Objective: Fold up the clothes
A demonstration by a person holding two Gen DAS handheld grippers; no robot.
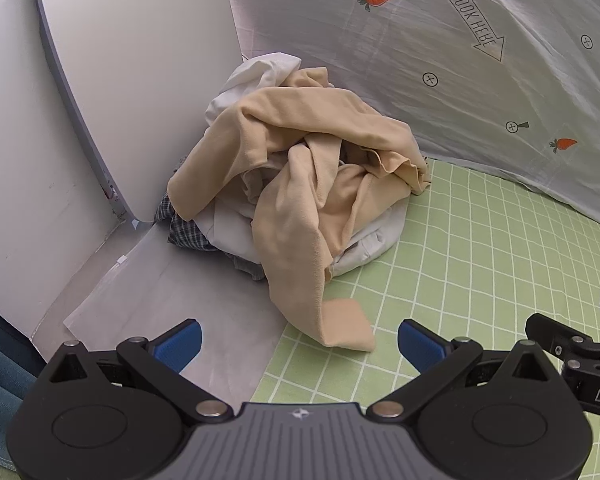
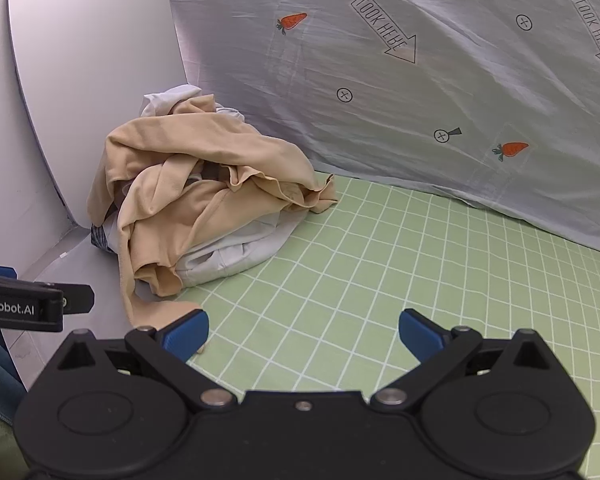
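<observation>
Crumpled beige knit garment (image 1: 300, 176) tops a clothes heap at 12 o'clock; left gripper (image 1: 300, 344) and right gripper (image 2: 304, 332) both gape, holding nothing.

1. Surface: green sheet (image 1: 480, 280) with white grid lines.
2. Behind it: pale grey cloth (image 2: 440, 80) printed with carrots and "LOOK HERE" arrows.
3. Left: white curved panel (image 1: 140, 80) against a white wall (image 1: 16, 140).
4. Lighting soft, even.
</observation>
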